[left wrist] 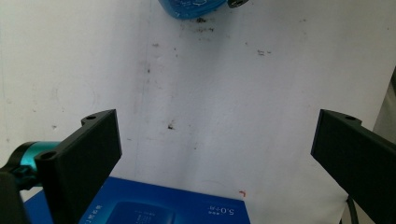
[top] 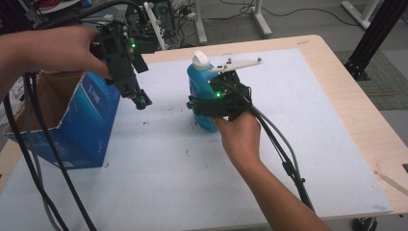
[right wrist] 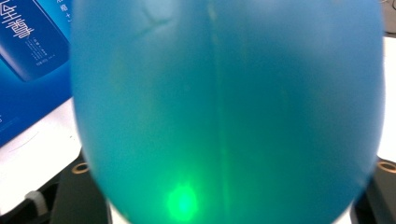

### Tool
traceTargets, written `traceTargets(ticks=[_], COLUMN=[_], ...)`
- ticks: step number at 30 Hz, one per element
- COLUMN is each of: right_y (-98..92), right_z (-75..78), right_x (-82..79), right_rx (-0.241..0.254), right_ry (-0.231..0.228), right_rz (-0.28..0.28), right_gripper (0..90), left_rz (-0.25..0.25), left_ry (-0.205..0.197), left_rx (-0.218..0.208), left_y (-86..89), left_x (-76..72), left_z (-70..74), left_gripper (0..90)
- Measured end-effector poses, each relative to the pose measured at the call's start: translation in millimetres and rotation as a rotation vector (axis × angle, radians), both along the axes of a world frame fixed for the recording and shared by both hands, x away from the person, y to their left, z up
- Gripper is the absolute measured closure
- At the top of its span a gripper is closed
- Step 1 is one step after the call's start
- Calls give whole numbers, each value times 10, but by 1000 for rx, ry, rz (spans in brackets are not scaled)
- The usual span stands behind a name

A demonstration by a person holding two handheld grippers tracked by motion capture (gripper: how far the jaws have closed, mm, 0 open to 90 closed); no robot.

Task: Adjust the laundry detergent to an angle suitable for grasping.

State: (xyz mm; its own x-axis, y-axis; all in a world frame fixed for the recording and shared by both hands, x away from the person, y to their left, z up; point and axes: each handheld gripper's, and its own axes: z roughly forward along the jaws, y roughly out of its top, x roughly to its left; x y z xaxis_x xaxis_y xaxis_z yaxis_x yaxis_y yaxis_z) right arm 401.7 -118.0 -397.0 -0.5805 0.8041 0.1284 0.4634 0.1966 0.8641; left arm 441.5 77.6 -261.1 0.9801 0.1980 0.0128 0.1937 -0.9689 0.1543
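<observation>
A blue liquid bottle [top: 198,79] with a white cap [top: 201,58] stands upright mid-table on the white mat [top: 298,144]. My right gripper [top: 204,105] reaches it from the near side, and its jaws sit against the bottle's lower body on both sides. Up close, the bottle [right wrist: 224,102] spans the gap between the two black fingers [right wrist: 77,186]. My left gripper [top: 142,102] hovers above the mat at the left, beside the open blue cardboard box [top: 91,120]. Its jaws [left wrist: 215,154] stand wide apart with nothing between them, and the bottle's base [left wrist: 191,7] lies farther off.
The box's blue printed side [left wrist: 163,207] lies just below the left jaws and appears behind the bottle [right wrist: 32,56]. The mat carries dark specks. Bare wooden table edge [top: 370,130] runs along the right. Cables trail from both grippers toward the near side.
</observation>
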Motion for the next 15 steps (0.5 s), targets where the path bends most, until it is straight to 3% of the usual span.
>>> traceTargets(ticks=[15], right_y=[12], right_z=[-7], right_x=[4], right_rx=[-13], right_ry=[-10], right_rz=[-6], right_gripper=[384], left_rz=[2], left_ry=[3], left_rx=[-2], left_y=[18], left_x=[11], left_z=[-21], left_gripper=[17])
